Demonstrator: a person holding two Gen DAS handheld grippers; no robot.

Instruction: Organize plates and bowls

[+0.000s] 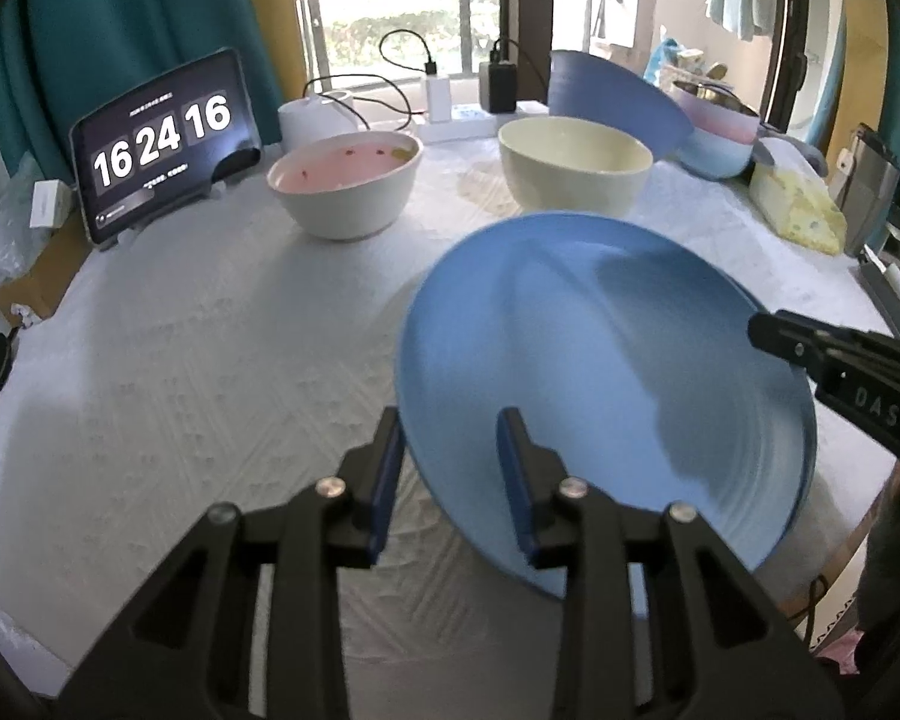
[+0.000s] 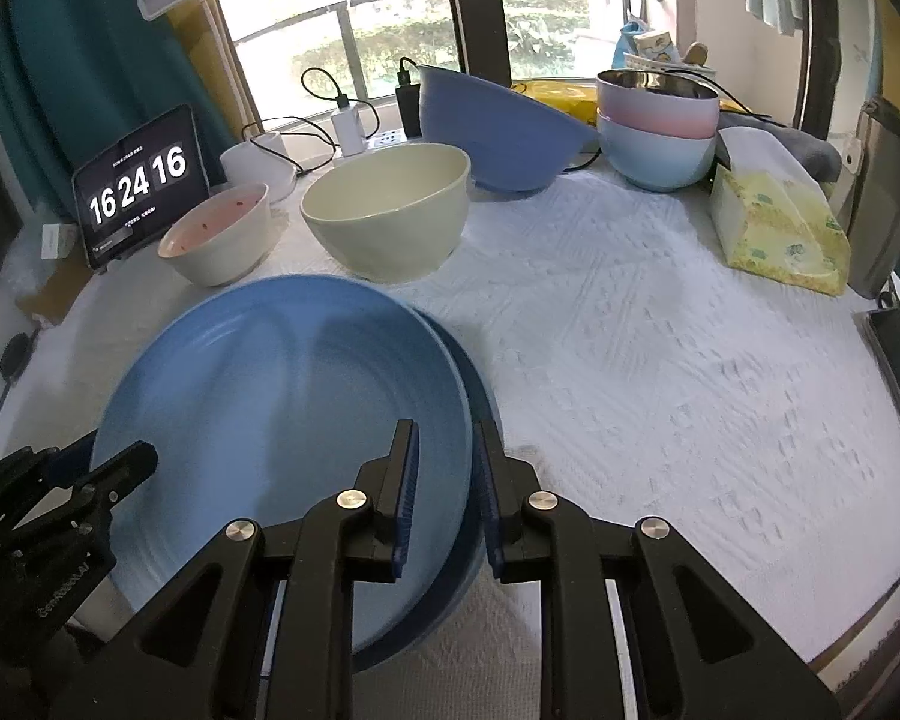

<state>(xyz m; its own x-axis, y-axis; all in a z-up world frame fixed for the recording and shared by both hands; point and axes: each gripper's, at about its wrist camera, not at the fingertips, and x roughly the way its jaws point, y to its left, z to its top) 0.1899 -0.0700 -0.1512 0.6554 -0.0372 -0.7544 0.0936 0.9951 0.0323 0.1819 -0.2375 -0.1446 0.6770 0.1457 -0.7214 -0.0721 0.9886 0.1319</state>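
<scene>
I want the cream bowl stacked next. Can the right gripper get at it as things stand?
Probably not yet. The right gripper has its jaws around the rim of the blue plate, so it is occupied. Past the plate, the way to the cream bowl looks free.

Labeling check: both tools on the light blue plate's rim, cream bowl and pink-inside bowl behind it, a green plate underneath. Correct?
Not quite: the plate underneath is darker blue, not green, as the right wrist view shows. The rest holds: left tool, right tool, light blue plate, cream bowl, pink-inside bowl.
</scene>
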